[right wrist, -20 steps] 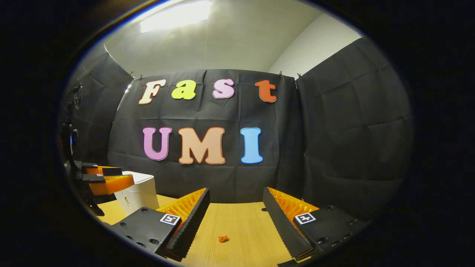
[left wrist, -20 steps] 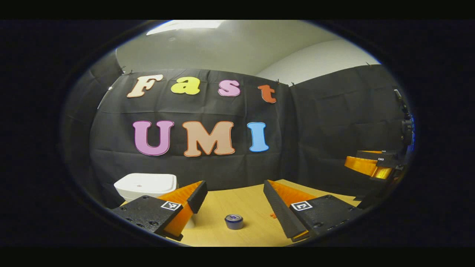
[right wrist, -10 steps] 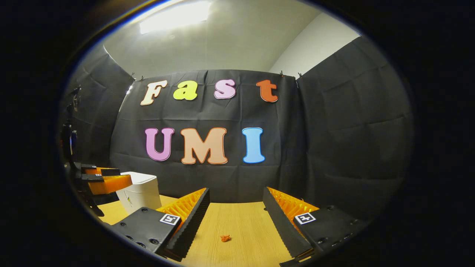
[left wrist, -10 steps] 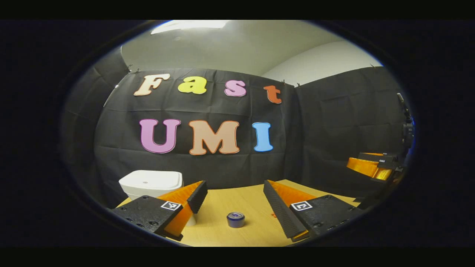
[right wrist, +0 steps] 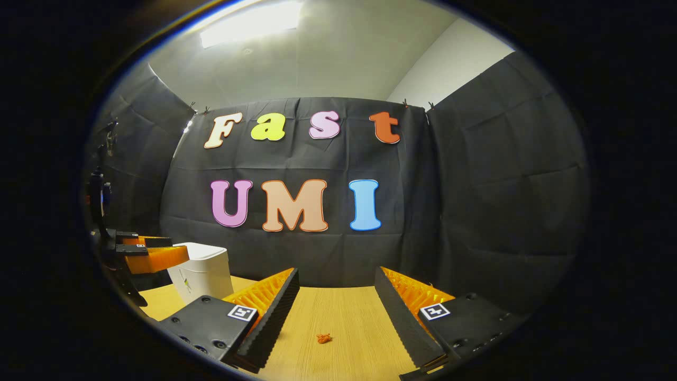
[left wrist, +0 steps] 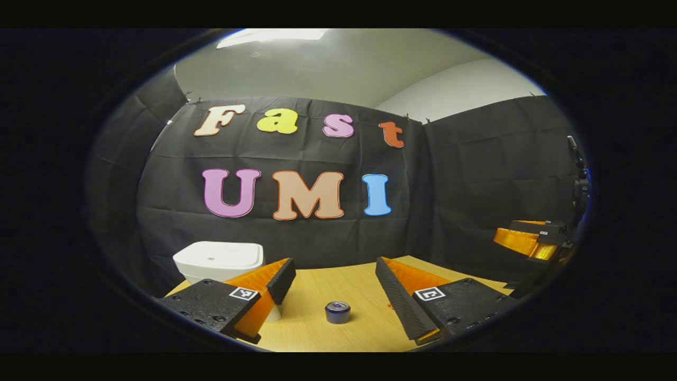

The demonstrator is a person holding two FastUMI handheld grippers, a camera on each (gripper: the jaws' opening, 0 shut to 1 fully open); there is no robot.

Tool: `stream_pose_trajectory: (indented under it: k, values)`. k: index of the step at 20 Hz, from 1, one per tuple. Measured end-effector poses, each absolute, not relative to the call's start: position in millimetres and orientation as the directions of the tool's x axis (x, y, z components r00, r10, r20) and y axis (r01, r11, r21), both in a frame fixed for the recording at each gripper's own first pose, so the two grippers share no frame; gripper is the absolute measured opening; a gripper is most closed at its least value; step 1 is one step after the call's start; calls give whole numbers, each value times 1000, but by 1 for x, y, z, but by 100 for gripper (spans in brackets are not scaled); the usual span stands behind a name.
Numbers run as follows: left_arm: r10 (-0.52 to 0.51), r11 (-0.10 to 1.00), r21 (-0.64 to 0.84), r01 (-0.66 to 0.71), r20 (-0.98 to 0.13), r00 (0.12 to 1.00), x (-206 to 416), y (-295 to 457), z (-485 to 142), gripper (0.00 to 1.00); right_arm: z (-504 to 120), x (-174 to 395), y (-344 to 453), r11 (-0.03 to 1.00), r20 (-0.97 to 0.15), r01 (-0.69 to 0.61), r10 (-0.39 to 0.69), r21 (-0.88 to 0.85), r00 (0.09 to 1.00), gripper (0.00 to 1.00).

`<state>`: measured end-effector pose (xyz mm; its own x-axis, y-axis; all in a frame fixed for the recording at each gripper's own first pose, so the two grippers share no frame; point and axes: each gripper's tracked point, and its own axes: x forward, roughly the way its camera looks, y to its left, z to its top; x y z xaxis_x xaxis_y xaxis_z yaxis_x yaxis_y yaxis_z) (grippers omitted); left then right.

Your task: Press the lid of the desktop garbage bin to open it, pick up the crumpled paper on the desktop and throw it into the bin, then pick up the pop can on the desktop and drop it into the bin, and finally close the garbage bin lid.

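Smooth white plastic bin, pale wood-grain table, matt creased cloth wall, shiny metal can

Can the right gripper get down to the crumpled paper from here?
Probably yes. The right gripper has its jaws apart and empty, and the crumpled paper lies on bare table ahead between them, with nothing in the way.

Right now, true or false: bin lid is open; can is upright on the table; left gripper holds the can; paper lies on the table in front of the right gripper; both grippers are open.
1. Bin lid is open. False: the white bin has its lid down.
2. The can stands upright on the table. True.
3. Left gripper holds the can. False: it is open and holds nothing.
4. Crumpled paper lies on the table ahead of the right gripper. True.
5. Both grippers are open. True.
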<state>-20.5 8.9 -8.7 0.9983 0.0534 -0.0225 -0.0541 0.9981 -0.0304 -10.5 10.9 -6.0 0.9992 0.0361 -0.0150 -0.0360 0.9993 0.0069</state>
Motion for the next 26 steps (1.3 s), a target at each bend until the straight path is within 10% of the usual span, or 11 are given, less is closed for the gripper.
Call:
stream_pose_trajectory:
  k: [18, 26]
  values:
    - [68, 992, -101, -75, -70, 995, -19, 7, -27, 91, -22, 1, 18, 997, -48, -70, 71, 25, 996, 96]
    - [293, 941, -193, -278, 55, 954, -6, 137, 7, 94, -34, 5, 28, 993, -90, -94, 100, 73, 991, 96]
